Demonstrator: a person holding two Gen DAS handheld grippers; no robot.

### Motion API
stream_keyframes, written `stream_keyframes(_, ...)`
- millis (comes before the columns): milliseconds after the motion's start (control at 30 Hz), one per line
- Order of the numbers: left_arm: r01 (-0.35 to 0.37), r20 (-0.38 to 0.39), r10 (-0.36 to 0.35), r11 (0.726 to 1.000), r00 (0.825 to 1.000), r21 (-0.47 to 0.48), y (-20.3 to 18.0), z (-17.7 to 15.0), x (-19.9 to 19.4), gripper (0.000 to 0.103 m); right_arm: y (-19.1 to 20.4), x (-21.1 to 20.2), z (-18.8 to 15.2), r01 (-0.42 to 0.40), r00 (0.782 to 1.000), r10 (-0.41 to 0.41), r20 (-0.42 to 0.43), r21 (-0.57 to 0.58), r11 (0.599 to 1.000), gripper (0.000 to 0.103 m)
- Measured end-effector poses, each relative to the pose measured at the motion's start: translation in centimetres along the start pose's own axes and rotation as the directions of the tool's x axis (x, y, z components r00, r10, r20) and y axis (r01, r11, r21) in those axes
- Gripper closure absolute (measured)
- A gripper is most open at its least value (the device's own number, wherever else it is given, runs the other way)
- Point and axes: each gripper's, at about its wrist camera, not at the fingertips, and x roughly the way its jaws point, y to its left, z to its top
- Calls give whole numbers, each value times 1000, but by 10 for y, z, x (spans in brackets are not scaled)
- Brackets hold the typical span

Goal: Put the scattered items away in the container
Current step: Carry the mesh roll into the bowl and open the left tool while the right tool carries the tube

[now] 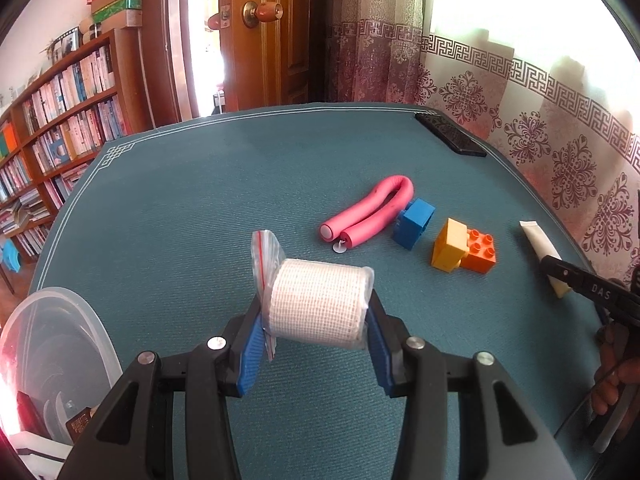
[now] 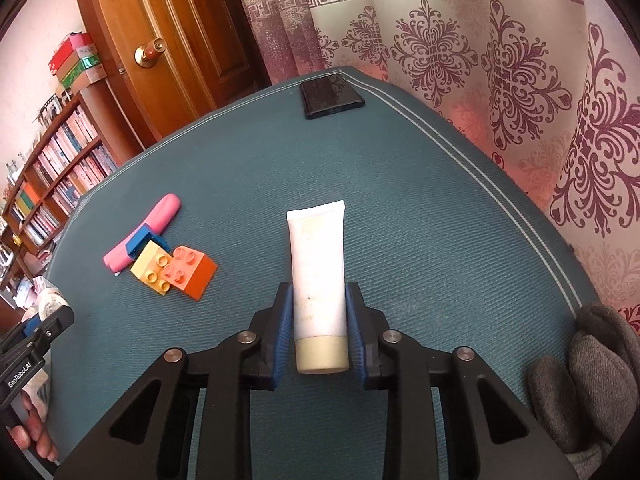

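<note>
— Scattered items are half gathered, it seems. What is held at the left?

— A bagged roll of white gauze [image 1: 318, 304] is pinched between the blue pads of the left gripper [image 1: 316, 320], lifted clear of the teal table mat [image 1: 180, 220]. The clear plastic container [image 1: 60, 344] is seen low and to the left of that claw, its rim close by; a few things can be made out inside it, though what they are cannot be told.

— So which step is judged to be in hand?

— The carry to the container, most likely. A swing left and down over the rim is called for, then a release. Open mat lies between claw and rim, so nothing need be cleared.

— And ahead of the left claw?

— To its right front, a bent pink foam roller [image 1: 372, 212], a blue block [image 1: 414, 222], and a yellow block [image 1: 450, 244] touching an orange block [image 1: 478, 252] are left on the mat.

— The right side?

— A white tube [image 2: 318, 280] is flanked by the right gripper [image 2: 320, 328], pads at both sides near the cap; whether it is lifted cannot be told. A dark phone [image 2: 330, 94] lies far ahead near the mat's far edge, with the curtain [image 2: 500, 80] just beyond the right edge, so little room is left there.
</note>
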Motion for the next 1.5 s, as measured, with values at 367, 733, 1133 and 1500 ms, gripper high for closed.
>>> stream_keyframes(367,5,19,-4,1000,1000,-10,6,-8,-14,53,44,-34,-10,-61,997,63,40,-61,996,75)
stream_keyframes(733,-10,49,12,1000,999,-27,22,-14,-36,53,91,-46,-23,-99,993,109,54,-164,981,75)
stream_keyframes(1133,-59,88,66,995,994,-84,53,-25,-60,53,143,-51,-37,-162,984,175,30,-245,956,75)
stream_keyframes(1500,-131,85,147,977,985,-171,103,-44,-74,53,206,-49,-54,-244,968,251,-22,-331,911,75)
